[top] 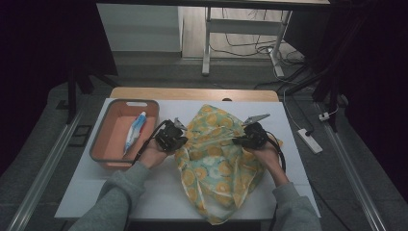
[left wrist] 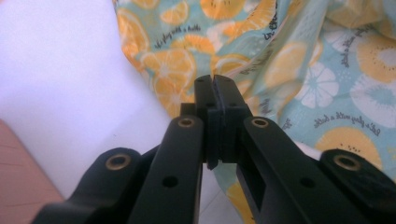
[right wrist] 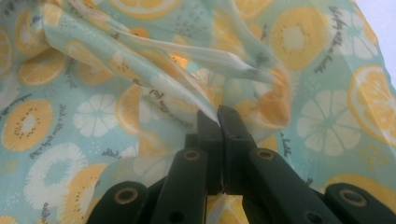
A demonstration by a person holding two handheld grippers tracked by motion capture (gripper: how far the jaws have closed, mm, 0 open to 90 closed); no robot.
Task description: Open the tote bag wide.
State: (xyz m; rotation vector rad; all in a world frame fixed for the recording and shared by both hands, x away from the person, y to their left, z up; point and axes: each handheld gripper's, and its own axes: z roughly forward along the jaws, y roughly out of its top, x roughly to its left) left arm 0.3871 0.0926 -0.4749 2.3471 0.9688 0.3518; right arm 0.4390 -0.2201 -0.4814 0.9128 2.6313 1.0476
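High view: fruit-print cloth [top: 216,159] lies bunched on the white worktop [top: 159,192], centre-right, running from mid-worktop to the near edge. Left tool [top: 179,136] sits at the cloth's left edge, right tool [top: 239,140] at its upper right part; both hands come in from the bottom. Orange bin [top: 108,139] stands just left of the left tool w/ a toothpaste tube [top: 134,131] lying inside. Left gripper view: left tool [left wrist: 214,84] has jaws fully together, tips at the cloth [left wrist: 299,70] edge; a thin bit of fabric may be pinched but can't confirm, no fold visibly between the pads; bare worktop [left wrist: 60,84] to one side. Right gripper view: right tool [right wrist: 218,116] is clamped shut, and a raised ridge of cloth [right wrist: 140,56] runs right into the jaw tips, so it reads as gripping a fold. Risks, judged: if the left tool has caught nothing or just a sliver, any lift or spread would go lopsided, right side rising and left side dropping. Thin slippery fabric could slide out of a shallow pinch under tension. Pulling the hands apart too hard could drag the whole cloth across the worktop or off the near edge. Left hand is near the bin, so a sideways swing could knock it.
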